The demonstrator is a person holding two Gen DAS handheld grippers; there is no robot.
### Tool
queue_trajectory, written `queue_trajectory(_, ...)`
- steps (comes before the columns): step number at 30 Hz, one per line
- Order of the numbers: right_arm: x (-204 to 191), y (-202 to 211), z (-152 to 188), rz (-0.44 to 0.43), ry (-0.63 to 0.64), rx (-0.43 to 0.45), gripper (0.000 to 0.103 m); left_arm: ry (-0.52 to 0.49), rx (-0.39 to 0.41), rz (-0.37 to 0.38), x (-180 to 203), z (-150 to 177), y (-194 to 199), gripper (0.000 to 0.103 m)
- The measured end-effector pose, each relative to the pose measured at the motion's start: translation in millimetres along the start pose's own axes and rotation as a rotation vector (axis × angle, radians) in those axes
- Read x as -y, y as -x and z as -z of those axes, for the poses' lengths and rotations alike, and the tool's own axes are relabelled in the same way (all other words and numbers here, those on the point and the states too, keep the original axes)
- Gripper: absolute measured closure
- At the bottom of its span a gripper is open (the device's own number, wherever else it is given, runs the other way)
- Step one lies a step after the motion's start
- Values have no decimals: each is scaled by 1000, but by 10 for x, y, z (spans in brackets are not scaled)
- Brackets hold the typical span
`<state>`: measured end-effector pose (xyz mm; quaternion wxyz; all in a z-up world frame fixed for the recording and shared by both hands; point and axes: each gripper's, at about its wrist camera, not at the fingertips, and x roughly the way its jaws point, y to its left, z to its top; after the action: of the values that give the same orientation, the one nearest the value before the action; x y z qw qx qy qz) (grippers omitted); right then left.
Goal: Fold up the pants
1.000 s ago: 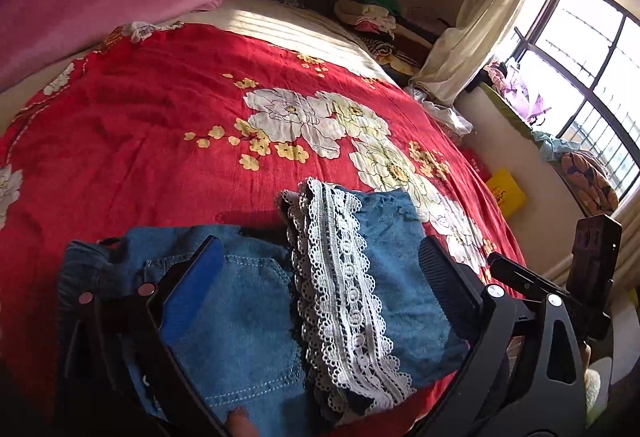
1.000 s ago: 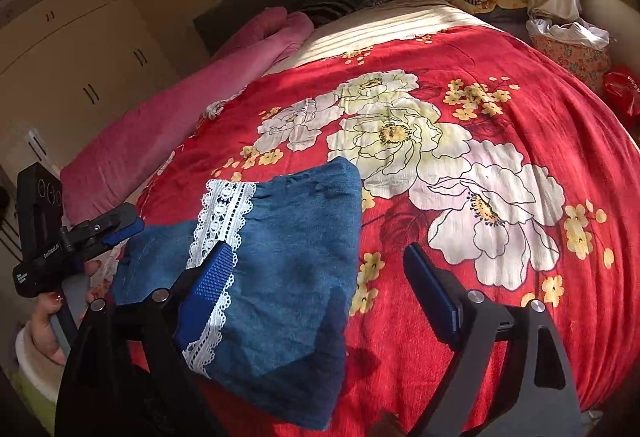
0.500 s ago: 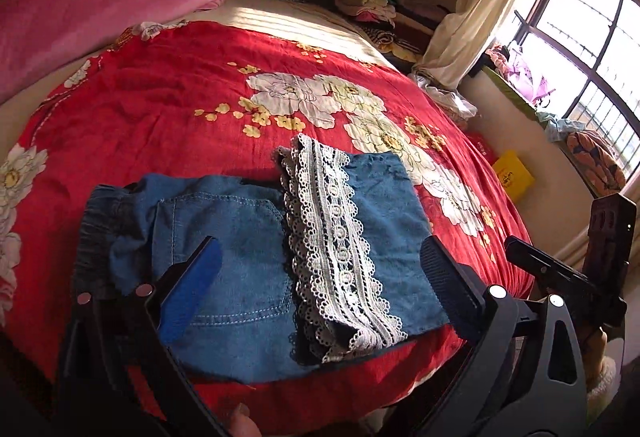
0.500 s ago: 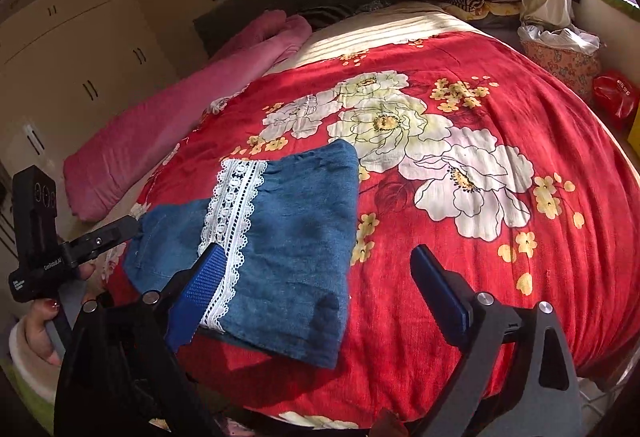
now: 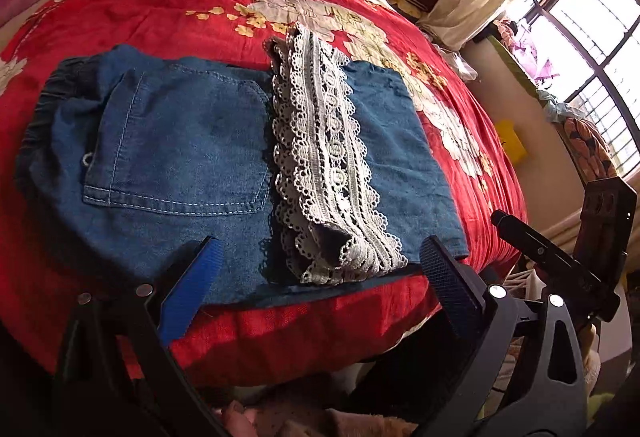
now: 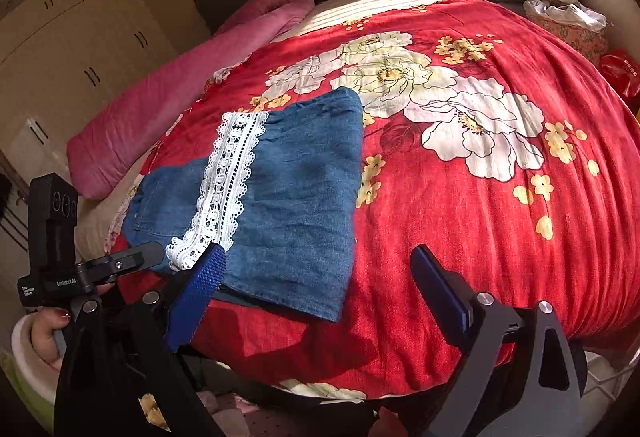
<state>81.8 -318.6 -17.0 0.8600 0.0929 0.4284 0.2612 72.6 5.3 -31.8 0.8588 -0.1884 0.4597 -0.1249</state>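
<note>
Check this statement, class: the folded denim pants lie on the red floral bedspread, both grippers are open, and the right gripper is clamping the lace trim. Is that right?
Not quite. The right gripper clamps nothing: its jaws stand open, off the lace trim, as the right wrist view shows. The denim pants do lie folded on the red floral bedspread, and the left gripper is open too.

Blue denim pants (image 5: pixel 224 157) lie folded flat near the bed's edge — white lace hem (image 5: pixel 324 157) on top.
</note>
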Motion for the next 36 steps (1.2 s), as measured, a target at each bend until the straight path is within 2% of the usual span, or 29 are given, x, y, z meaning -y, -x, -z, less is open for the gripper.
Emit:
queue_trajectory(3, 47, -96, 51, -18, -21, -33, 10, -2, -21, 8, 32, 31, -63, 23)
queue_trajectory(5, 78, -164, 84, -29, -34, -57, 11, 1, -41, 9, 51, 46, -114, 37)
queue_trajectory(6, 86, -190, 98, -46, -39, -63, 13, 10, -58, 25, 52, 56, -148, 50)
queue_trajectory(7, 95, -217, 110, -62, -47, -67, 22, 18, -71, 33, 49, 59, -181, 54)
queue_trajectory(8, 107, -251, 120, -73, -56, -76, 27, 24, -77, 32, 48, 66, -206, 55)
queue_trajectory(9, 111, -287, 128, -84, -60, -88, 35, 28, -77, 31, 48, 74, -222, 62)
queue_trajectory(10, 110, -317, 139, -95, -60, -96, 49, 29, -78, 28, 45, 80, -233, 72)
queue_trajectory(11, 107, -343, 151, -94, -56, -101, 55, 29, -79, 24, 39, 82, -239, 75)
queue_trajectory(12, 103, -360, 163, -87, -51, -106, 71, 25, -79, 21, 38, 85, -232, 76)
queue_trajectory(13, 98, -360, 169, -82, -45, -105, 80, 18, -77, 16, 42, 89, -216, 77)
queue_trajectory(19, 91, -376, 226, -6, 18, -113, 81, -86, -67, -94, 140, 174, -174, 75)
queue_trajectory(23, 82, -411, 220, 15, 37, -114, 81, -118, -65, -133, 171, 217, -242, 73)
queue_trajectory(32, 65, -400, 207, 27, 32, -117, 79, -133, -55, -140, 169, 220, -233, 71)
queue_trajectory(36, 43, -247, 150, 23, 18, -72, 68, -118, -43, -126, 168, 203, -167, 67)
